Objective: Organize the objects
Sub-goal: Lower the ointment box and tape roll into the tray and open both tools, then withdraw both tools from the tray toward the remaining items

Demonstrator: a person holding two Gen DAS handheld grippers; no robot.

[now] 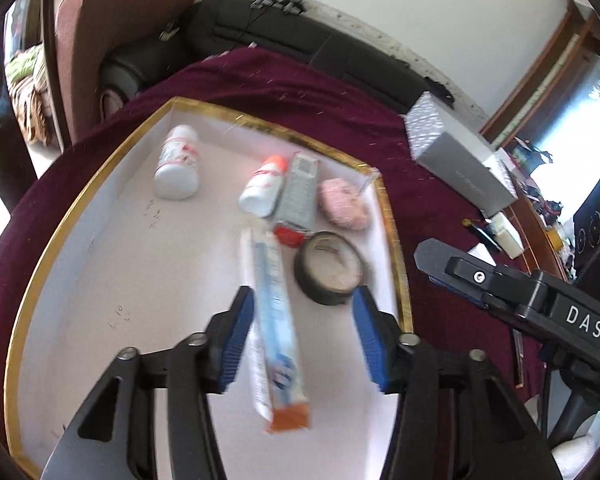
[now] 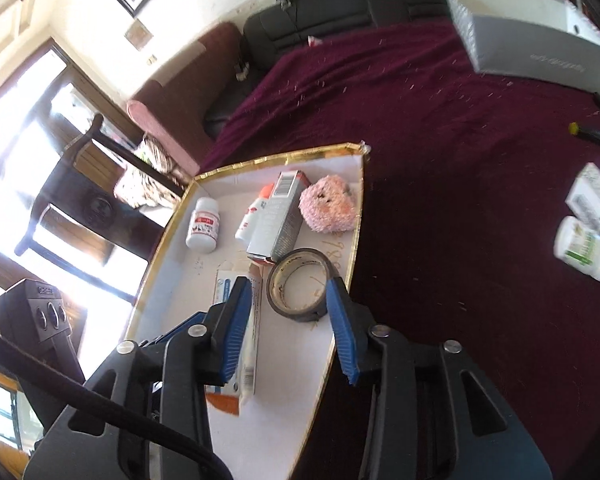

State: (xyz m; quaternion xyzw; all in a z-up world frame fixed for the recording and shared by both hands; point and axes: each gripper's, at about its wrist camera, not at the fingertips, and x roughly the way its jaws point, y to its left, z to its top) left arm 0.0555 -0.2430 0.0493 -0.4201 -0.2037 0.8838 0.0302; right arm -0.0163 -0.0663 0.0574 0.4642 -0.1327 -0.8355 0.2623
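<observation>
Nearest the left wrist camera, the left claw [image 1: 302, 336] stood partly open over the tray, its blue pads [image 1: 236, 340] clear of everything and gripping nothing. The long toothpaste box [image 1: 278, 328], white and blue with an orange end, lay flat on the tray floor between and below the pads, close to the left pad but apart from it as far as the blurred view showed. The right claw [image 2: 290, 320] was likewise partly open and empty, tilted downward over the tray's near right part; in the left wrist view its black body [image 1: 500, 284] reached in from the right above the maroon cloth.

The desk was covered by a maroon cloth [image 2: 440, 160]. On it sat a white shallow tray [image 1: 80, 280] with a gold rim. Inside, from large to small: the toothpaste box; a grey carton [image 2: 278, 216] with a barcode end, lying lengthwise; a roll of black tape [image 2: 300, 284] lying flat, just beyond the right claw's pads; a fuzzy pink ball [image 2: 328, 206] near the far right corner; a white bottle [image 2: 204, 228] with a red label lying on its side toward the left; and a smaller white bottle with an orange cap [image 2: 254, 214] touching the grey carton.
</observation>
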